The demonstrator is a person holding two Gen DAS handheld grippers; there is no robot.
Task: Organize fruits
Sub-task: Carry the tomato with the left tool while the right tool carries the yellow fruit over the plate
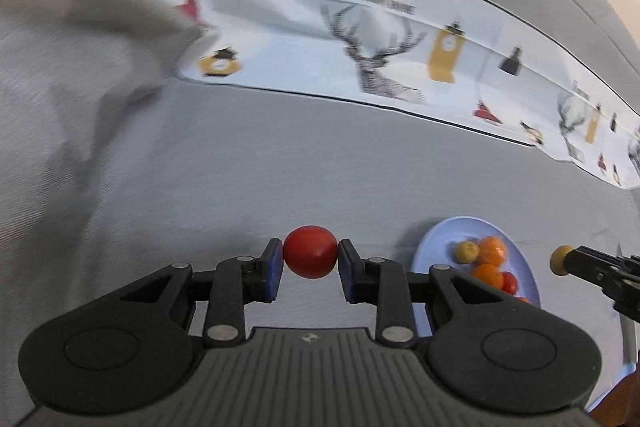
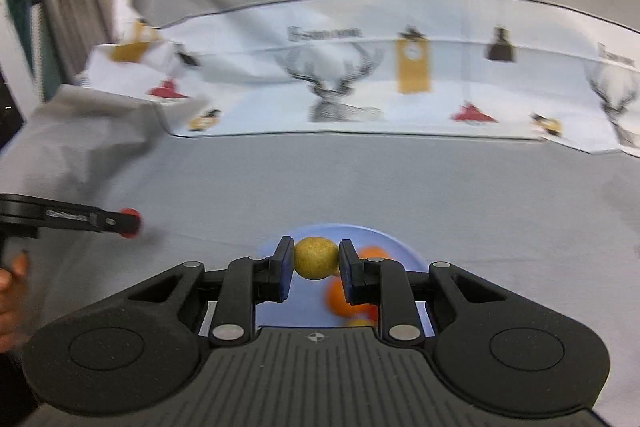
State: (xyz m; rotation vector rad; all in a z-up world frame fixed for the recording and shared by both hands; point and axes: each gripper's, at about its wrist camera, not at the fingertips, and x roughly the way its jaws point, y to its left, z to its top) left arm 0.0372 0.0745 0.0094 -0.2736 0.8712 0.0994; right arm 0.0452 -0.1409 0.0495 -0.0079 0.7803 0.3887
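1. Red tomato (image 1: 310,251) sits clamped between the left gripper's (image 1: 308,269) blue fingers (image 1: 274,269), above the grey cloth (image 1: 200,167).
2. The right gripper (image 2: 316,267) is clamped on a yellow fruit (image 2: 316,257), over the plate (image 2: 400,247).
3. Both fruits look light, smooth and soft; I would hold them at the widest part, gently.
4. Oranges (image 1: 491,251) lie on the plate.
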